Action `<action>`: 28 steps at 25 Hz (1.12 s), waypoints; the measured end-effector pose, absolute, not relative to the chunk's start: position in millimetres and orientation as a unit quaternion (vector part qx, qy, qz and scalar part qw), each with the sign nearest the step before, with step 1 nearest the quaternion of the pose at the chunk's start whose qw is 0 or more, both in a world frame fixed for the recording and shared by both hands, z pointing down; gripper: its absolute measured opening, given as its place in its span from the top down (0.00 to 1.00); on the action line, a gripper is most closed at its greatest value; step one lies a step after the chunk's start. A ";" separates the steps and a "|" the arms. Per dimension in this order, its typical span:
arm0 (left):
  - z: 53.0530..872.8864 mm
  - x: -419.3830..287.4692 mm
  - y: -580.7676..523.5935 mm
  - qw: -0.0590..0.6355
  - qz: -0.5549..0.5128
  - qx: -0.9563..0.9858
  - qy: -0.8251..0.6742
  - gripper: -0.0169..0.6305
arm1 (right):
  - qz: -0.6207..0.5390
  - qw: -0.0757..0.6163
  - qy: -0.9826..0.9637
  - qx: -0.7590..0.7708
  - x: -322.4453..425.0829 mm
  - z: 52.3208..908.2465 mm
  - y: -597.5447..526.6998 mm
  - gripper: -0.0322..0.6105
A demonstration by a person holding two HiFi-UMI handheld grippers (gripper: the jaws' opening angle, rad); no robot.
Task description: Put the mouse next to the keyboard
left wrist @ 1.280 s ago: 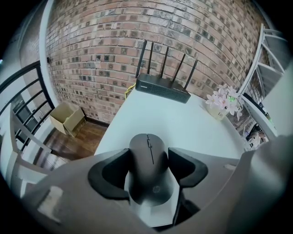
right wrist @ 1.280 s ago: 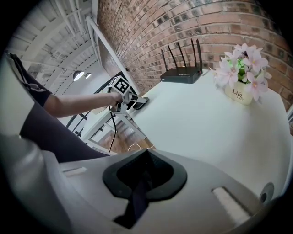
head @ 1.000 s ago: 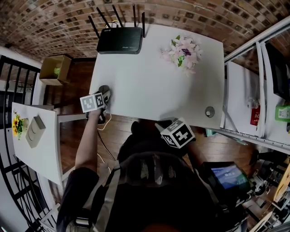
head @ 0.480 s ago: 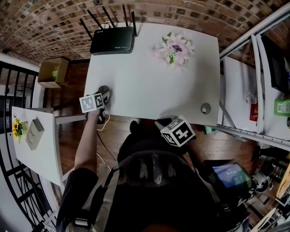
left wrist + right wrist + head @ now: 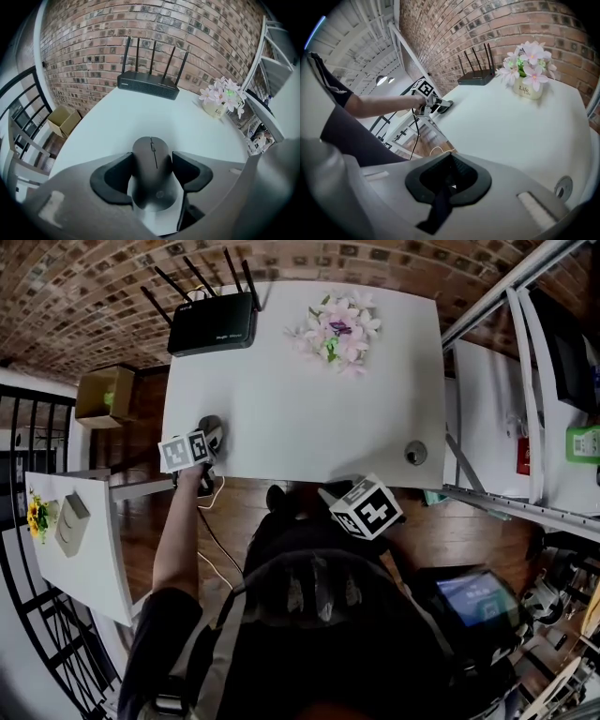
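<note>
Left gripper view: the mouse (image 5: 151,180) is pinched by the left gripper (image 5: 153,161); the right gripper (image 5: 449,177) is pressed together, empty; a keyboard must be located next.

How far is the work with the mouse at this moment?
Done: the left gripper has its jaws closed on the mouse. In hand: the mouse is at the table's near left edge. Left: placing it; no keyboard shows in any view. The right gripper is shut, empty.
</note>
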State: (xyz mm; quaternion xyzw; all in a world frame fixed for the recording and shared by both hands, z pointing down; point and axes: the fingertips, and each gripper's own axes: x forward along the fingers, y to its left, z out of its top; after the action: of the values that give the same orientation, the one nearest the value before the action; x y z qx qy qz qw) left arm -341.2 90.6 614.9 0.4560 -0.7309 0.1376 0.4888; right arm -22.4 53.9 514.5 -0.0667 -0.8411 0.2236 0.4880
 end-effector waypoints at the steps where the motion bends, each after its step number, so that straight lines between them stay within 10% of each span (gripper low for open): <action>1: 614.3 -338.6 88.2 0.488 0.137 0.456 -0.731 0.55 | 0.226 0.487 -0.841 -0.066 -19.4 514.7 52.4 0.94; 28: 612.1 -277.1 57.0 0.486 0.136 0.460 -0.731 0.55 | 0.209 0.482 -0.847 -0.078 40.0 523.0 32.9 0.94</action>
State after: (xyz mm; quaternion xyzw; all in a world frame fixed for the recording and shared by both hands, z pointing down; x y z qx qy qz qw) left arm -277.1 57.0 612.1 0.4598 -0.7307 0.1360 0.4860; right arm 40.0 32.9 523.0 -0.0777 -0.8471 0.2092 0.4822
